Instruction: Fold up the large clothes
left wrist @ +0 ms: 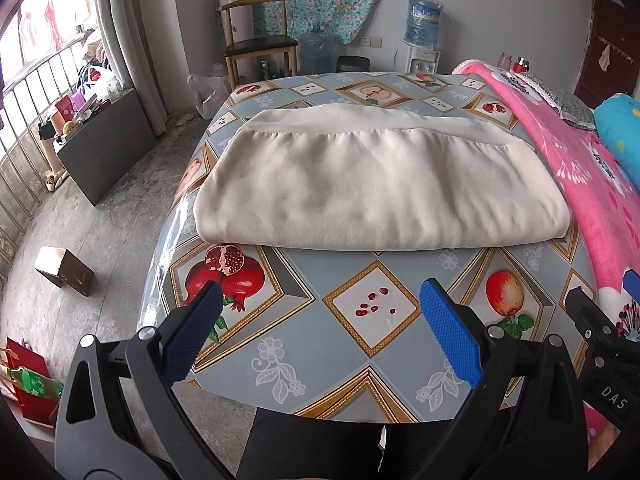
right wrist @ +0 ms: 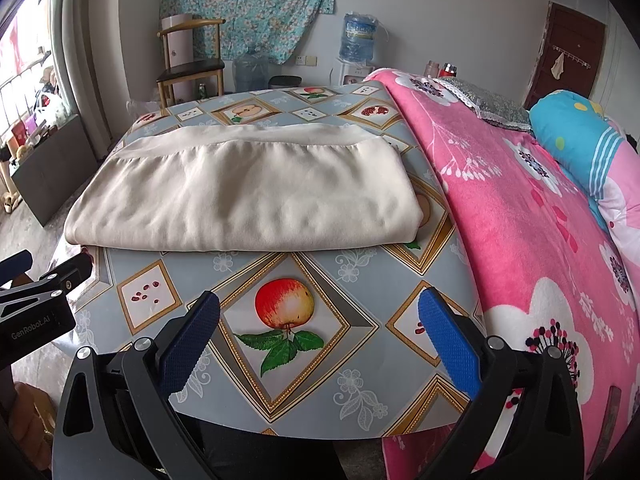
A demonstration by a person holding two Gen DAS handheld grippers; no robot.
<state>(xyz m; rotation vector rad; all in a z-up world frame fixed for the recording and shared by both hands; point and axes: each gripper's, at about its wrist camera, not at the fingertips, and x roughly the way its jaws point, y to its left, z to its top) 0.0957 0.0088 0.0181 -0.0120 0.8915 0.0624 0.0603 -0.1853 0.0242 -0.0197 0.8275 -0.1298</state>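
Both tongs, the left gripper point(left wrist: 320, 300) and the right gripper point(right wrist: 319, 312), gape wide and empty above the near edge of a fruit-patterned table point(left wrist: 360, 344). Ahead of their blue pads point(left wrist: 448, 332), well apart, a cream garment point(left wrist: 376, 184) lies folded flat. To their right, a pink blanket point(right wrist: 520, 216) abuts the table; beyond stands a wooden chair point(left wrist: 260, 36).

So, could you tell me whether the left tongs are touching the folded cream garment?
Apart. In the left wrist view, the left tongs hang open, with a strip of patterned tablecloth showing between their tips and the folded cream garment.
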